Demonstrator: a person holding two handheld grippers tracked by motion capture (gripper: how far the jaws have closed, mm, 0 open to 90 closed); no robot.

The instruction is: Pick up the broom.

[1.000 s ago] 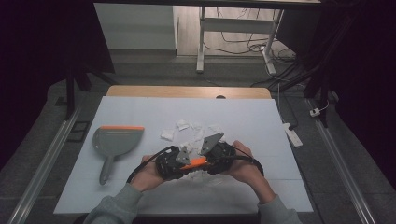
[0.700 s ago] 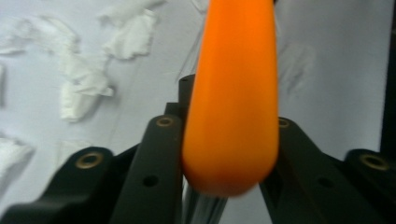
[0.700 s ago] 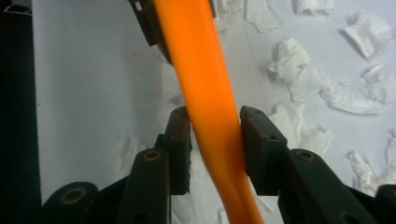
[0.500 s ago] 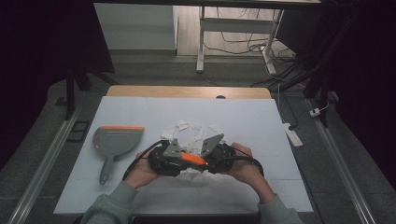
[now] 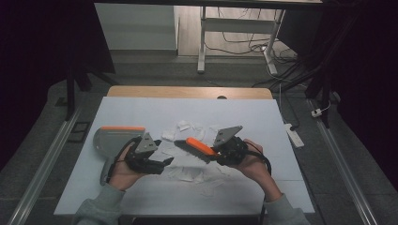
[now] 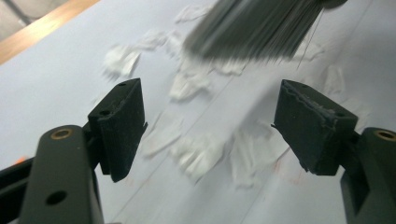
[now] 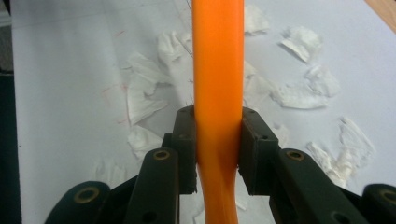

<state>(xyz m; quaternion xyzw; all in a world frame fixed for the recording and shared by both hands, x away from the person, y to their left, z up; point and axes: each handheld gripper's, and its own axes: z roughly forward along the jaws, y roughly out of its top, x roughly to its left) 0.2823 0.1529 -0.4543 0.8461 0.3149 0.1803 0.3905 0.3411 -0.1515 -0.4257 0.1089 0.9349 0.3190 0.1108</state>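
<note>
Right gripper view: the right gripper (image 7: 218, 140) has its jaws clamped on the orange plastic handle of a hand brush (image 7: 218, 70). The left gripper (image 6: 219, 126) has just been opening; its jaws stand apart with nothing between them. On the pale tabletop (image 5: 263, 117), torn white paper scraps (image 5: 185, 174) lie under and beyond the dark bristles. Farther left sits a grey dustpan with an orange lip (image 5: 112, 136). Recommended: fetch the dustpan, then sweep with low, short strokes toward it.
</note>
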